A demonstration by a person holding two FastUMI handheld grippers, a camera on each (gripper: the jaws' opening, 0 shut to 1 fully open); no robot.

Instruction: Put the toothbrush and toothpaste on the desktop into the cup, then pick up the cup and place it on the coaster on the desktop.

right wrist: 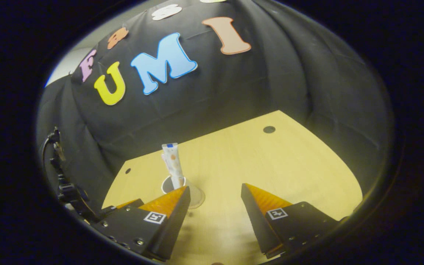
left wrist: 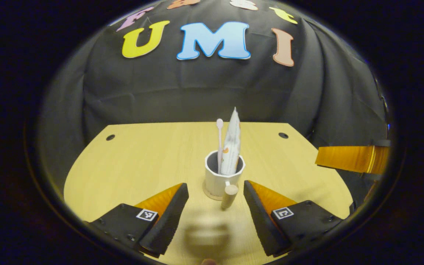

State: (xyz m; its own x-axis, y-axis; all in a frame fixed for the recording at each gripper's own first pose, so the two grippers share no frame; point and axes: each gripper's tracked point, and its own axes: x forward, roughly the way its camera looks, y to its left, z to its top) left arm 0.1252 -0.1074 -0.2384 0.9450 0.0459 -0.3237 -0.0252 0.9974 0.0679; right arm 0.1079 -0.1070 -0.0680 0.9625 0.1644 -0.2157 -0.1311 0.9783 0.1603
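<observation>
Left claw (left wrist: pixel 215 200) open before cup (left wrist: pixel 222 176) holding toothbrush (left wrist: pixel 219 141), toothpaste (left wrist: pixel 232 147); right claw (right wrist: pixel 215 200) open.

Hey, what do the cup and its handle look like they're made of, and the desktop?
Cup: looks like glazed white ceramic, smooth with faceted sides. Its handle: pale unfinished wood, a matte peg. Desktop: light wood-grain surface, faint streaks, possibly laminate.

Left gripper (left wrist: pixel 215 200) hovering low over the wooden bench (left wrist: pixel 142 162), jaws wide apart. Dead ahead between them, white cup (left wrist: pixel 222 178) upright on a round coaster (left wrist: pixel 208 194), handle (left wrist: pixel 229 197) pointing back at the camera. Pink toothbrush (left wrist: pixel 219 141) and toothpaste tube (left wrist: pixel 232 147) standing inside, side by side. Out at the right edge, an orange finger of the other gripper (left wrist: pixel 352 158).
</observation>
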